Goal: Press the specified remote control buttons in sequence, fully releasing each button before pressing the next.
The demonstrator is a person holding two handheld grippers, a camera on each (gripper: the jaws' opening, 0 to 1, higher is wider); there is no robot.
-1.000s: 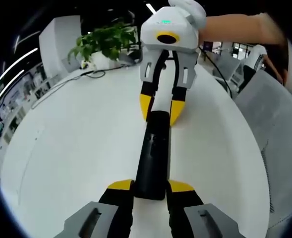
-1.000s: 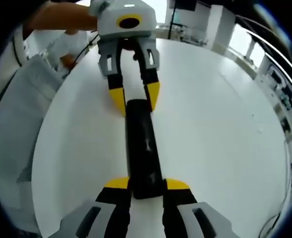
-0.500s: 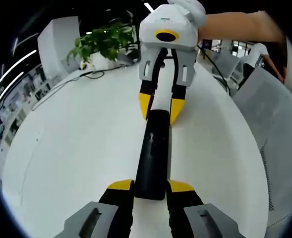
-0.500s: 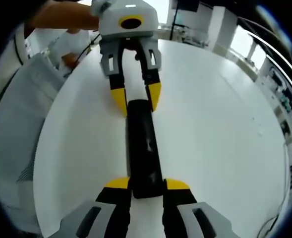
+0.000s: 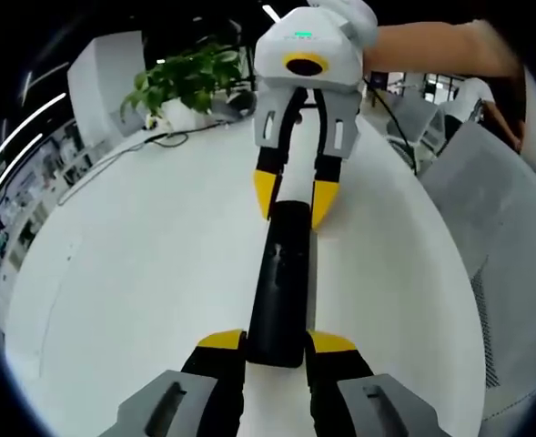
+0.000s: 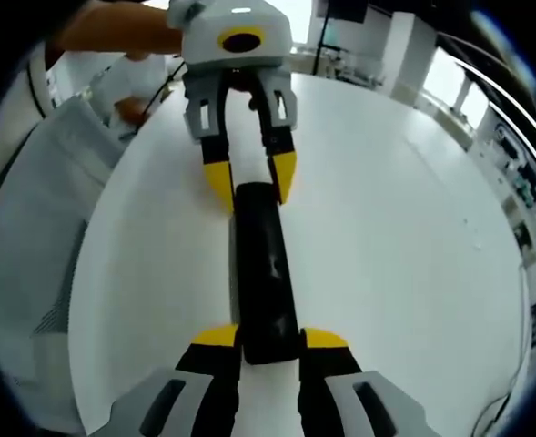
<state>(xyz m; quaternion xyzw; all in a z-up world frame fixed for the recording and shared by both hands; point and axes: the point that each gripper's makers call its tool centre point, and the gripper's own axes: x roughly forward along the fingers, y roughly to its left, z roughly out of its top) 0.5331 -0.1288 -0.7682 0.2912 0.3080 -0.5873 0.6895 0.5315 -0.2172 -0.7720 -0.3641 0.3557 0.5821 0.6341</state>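
A long black remote control (image 5: 281, 273) hangs lengthwise over the white round table (image 5: 140, 264), gripped at both ends. My left gripper (image 5: 277, 344) is shut on its near end in the left gripper view, yellow tips on either side. The right gripper (image 5: 295, 200) comes in from the top, its yellow fingertips clasping the far end. In the right gripper view it is mirrored: my right gripper (image 6: 269, 339) is shut on the near end of the remote control (image 6: 263, 264), and the left gripper (image 6: 251, 185) holds the far end. The buttons are too dark to make out.
A potted green plant (image 5: 190, 77) and dark cables (image 5: 131, 150) sit at the table's far edge. A grey mesh chair back (image 5: 513, 209) stands beside the table. A person's bare forearm (image 5: 431, 50) reaches to the right gripper. Office furniture lies beyond.
Both grippers keep their hold on the remote control. The views have drifted only slightly.
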